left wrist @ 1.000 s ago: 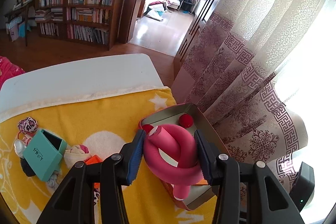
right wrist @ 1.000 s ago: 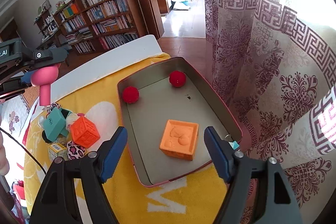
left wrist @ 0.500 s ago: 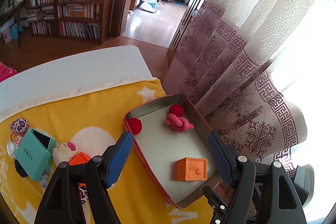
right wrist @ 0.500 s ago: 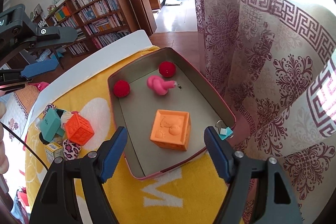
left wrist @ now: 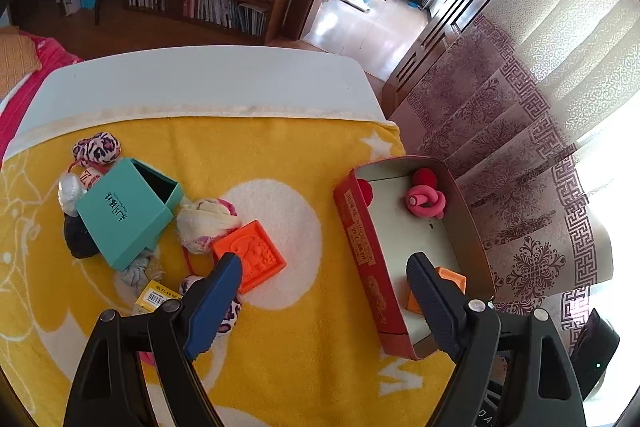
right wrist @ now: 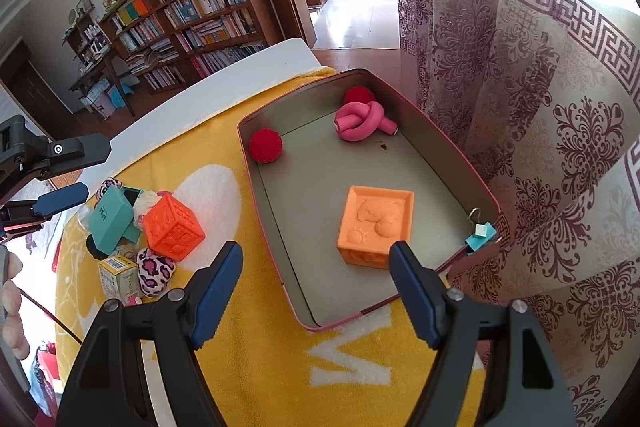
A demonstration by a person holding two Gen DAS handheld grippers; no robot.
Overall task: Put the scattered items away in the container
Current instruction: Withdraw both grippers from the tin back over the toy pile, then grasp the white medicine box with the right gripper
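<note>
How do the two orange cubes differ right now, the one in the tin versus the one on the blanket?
The pale orange cube sits inside the tin, alone near its front end; the red-orange cube lies outside on the yellow blanket, packed among the scattered items. The pale cube rests square to the tin; the red-orange cube is turned corner-on in the right wrist view. Both are embossed block toys of similar size.

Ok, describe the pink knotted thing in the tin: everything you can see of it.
The pink knot is a soft, foam-looking tube looped through itself into a loose knot, with two stub ends sticking out; the cut ends look paler. It lies flat on the floor of the tin near the far wall, against a red ball behind it and apart from the other red ball and the orange block. No tongs touch it.
</note>
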